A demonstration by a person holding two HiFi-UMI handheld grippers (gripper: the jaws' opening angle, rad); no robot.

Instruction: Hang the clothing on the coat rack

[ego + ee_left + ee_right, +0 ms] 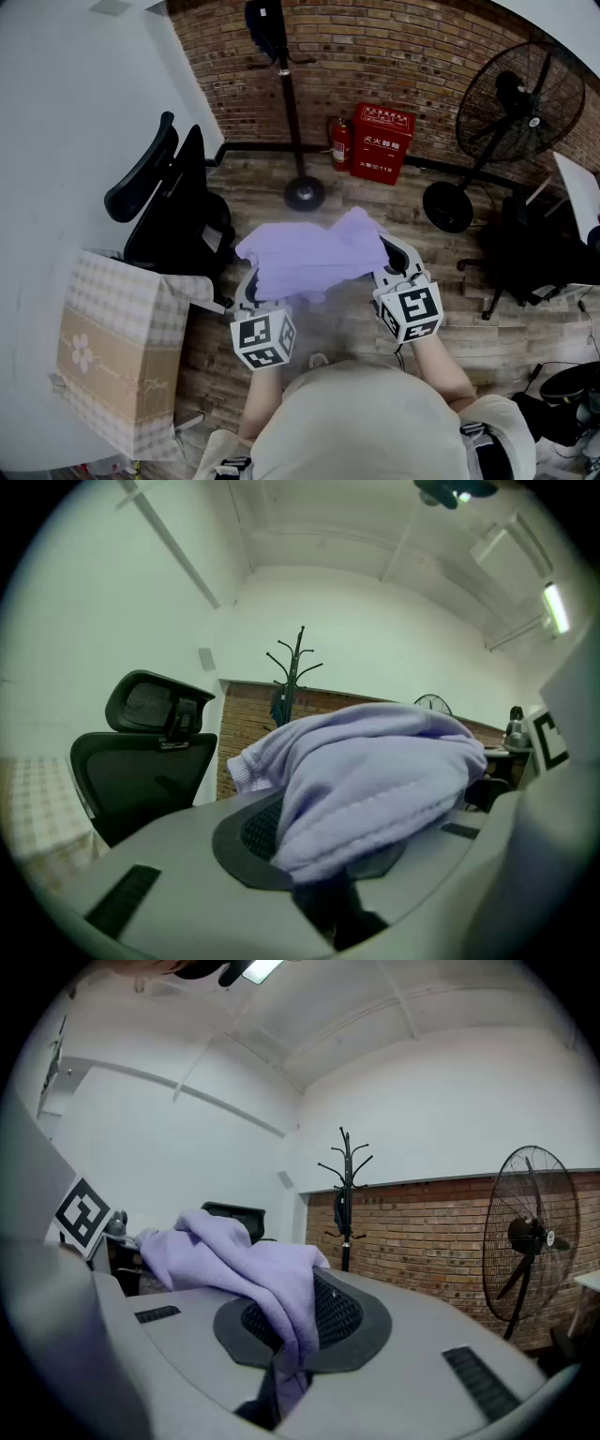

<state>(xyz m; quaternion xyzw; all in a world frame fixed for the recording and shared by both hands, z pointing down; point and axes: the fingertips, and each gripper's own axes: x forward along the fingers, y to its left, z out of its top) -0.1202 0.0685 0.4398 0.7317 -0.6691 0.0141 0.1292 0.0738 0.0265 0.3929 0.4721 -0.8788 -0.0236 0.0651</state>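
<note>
The left hand-held gripper (251, 281) is clamped on one edge of the purple garment (314, 255). In the left gripper view the cloth bunches up thickly over the dark pad and rises right in front of the camera, with a ribbed hem sticking out on the side towards the office chair (141, 752). The right hand-held gripper (394, 262) is closed on the other edge. In the right gripper view a thin fold is pinched between its jaws, and the rest of the cloth drapes away towards the left hand-held gripper.

From the head view the garment hangs between the two hand-held grippers, just ahead of their marker cubes and above the wooden floor (487, 337). It sags slightly in the middle.

The coat rack (289, 103) stands well beyond both hand-held grippers, against the brick wall (412, 56), and it is apart from the garment. A dark item (267, 26) hangs near its top. A standing fan (511, 103) is beyond the right hand-held gripper and out to its side. A red fire-equipment box (382, 141) sits by the wall between the rack and the fan. A cardboard box (112, 366) under a checked cloth lies outside the left hand-held gripper.
</note>
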